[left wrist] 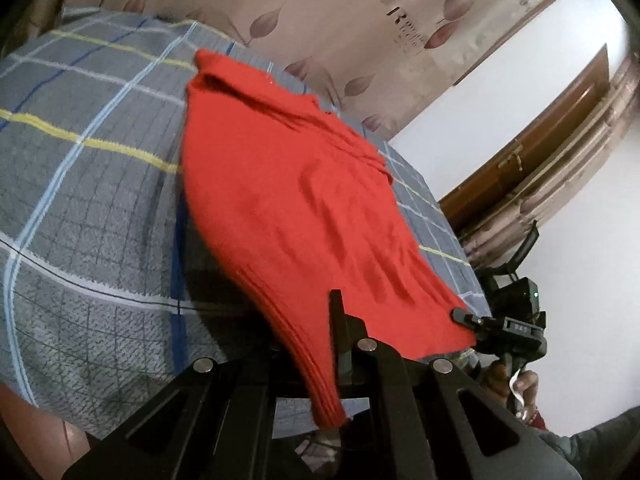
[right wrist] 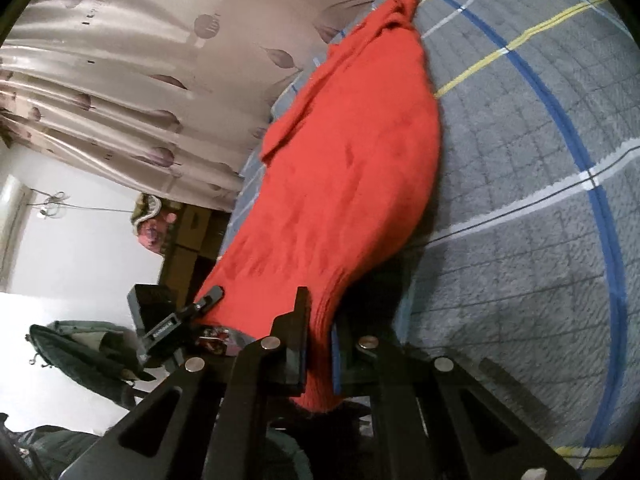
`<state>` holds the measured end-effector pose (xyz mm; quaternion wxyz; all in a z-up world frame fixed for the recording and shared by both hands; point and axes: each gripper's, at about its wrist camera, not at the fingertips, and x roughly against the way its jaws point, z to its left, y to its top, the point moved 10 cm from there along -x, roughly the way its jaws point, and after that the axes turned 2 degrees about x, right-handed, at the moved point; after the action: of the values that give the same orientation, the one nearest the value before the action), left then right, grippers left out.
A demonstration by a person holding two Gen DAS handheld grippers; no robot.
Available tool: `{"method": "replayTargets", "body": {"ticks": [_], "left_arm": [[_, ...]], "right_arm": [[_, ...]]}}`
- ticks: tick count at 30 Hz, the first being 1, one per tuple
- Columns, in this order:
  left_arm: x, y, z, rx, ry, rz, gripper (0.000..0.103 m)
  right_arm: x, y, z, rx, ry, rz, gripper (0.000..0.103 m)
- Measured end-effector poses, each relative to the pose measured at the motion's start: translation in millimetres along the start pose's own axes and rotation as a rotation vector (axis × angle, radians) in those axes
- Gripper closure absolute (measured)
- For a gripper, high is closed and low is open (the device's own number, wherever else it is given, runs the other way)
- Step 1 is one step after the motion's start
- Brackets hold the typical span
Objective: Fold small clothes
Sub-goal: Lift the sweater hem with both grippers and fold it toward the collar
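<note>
A small red knit garment (left wrist: 296, 200) is stretched out over a grey checked bedsheet (left wrist: 80, 184). My left gripper (left wrist: 326, 344) is shut on one corner of its ribbed hem, which hangs down between the jaws. My right gripper (right wrist: 318, 344) is shut on the other hem corner of the red garment (right wrist: 344, 168). Each gripper shows in the other's view: the right one (left wrist: 466, 316) at the garment's right corner, the left one (right wrist: 208, 298) at its left corner. The near hem is lifted off the sheet; the far end with the collar lies on the bed.
The bedsheet (right wrist: 540, 200) has blue, yellow and white lines. A beige leaf-print curtain (left wrist: 360, 12) hangs behind the bed. A brown wooden door (left wrist: 532, 136) is to the right. Boxes and a bundle (right wrist: 160, 224) stand beyond the bed.
</note>
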<state>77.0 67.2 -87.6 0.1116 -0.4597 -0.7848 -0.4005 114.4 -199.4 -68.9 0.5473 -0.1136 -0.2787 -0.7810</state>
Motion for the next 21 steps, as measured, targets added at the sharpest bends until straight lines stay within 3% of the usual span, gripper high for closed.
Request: {"method": "replayTargets", "body": {"ticks": [10,21], "left_arm": [[7.9,4.7,-9.1,-0.064,0.041,-0.024,0.098],[6.4,45.4,-34.4,-0.215,0.151,-0.103,0.098]], "right_arm": [[-3.4,-3.1,-5.3,-0.030,-0.001,0.017,0.095],[0.8,35.6,24.1,0.026,0.022,-0.007,0.095]]}}
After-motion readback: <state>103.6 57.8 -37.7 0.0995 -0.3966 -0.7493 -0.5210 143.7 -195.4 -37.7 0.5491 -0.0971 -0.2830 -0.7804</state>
